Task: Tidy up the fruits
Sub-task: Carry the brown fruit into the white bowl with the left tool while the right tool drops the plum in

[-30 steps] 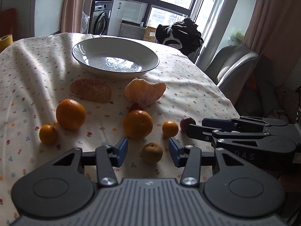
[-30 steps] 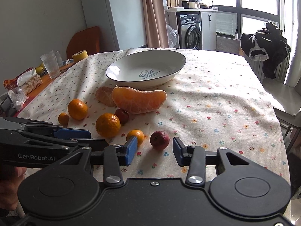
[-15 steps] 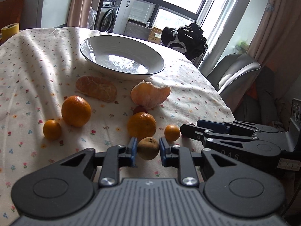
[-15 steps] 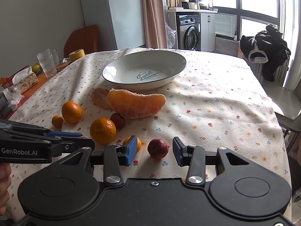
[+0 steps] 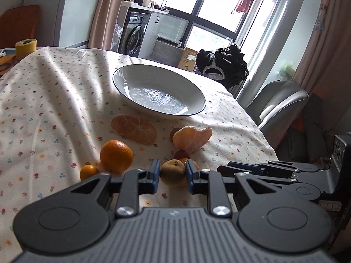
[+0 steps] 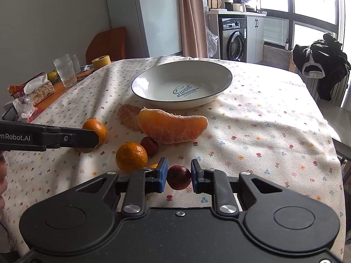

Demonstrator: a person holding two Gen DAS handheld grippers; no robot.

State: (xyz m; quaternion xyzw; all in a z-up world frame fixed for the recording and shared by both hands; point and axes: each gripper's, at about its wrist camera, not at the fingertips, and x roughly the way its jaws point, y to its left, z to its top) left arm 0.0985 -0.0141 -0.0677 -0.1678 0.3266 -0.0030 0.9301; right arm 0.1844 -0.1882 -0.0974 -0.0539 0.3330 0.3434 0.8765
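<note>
So the left gripper [image 5: 171, 176] is pinching a small brown fruit [image 5: 172, 172], the right gripper [image 6: 178, 177] is clamped on a dark red fruit [image 6: 178, 177], both near the tabletop's [image 6: 263, 131] front edge

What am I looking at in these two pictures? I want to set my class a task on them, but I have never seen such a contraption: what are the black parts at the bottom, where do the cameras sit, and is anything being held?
No robot works here: a person holds a two-finger gripping tool in each hand, with a wide-angle camera on each tool looking along its fingers. The black parts below are the tools themselves.

In the left tool's picture, the left gripper is shut on a small brownish fruit. In the right tool's picture, the right gripper is shut on a small dark red fruit.

On the flowered tablecloth lie whole oranges, peeled orange pieces and an empty white bowl, probably where the fruit will go.
</note>
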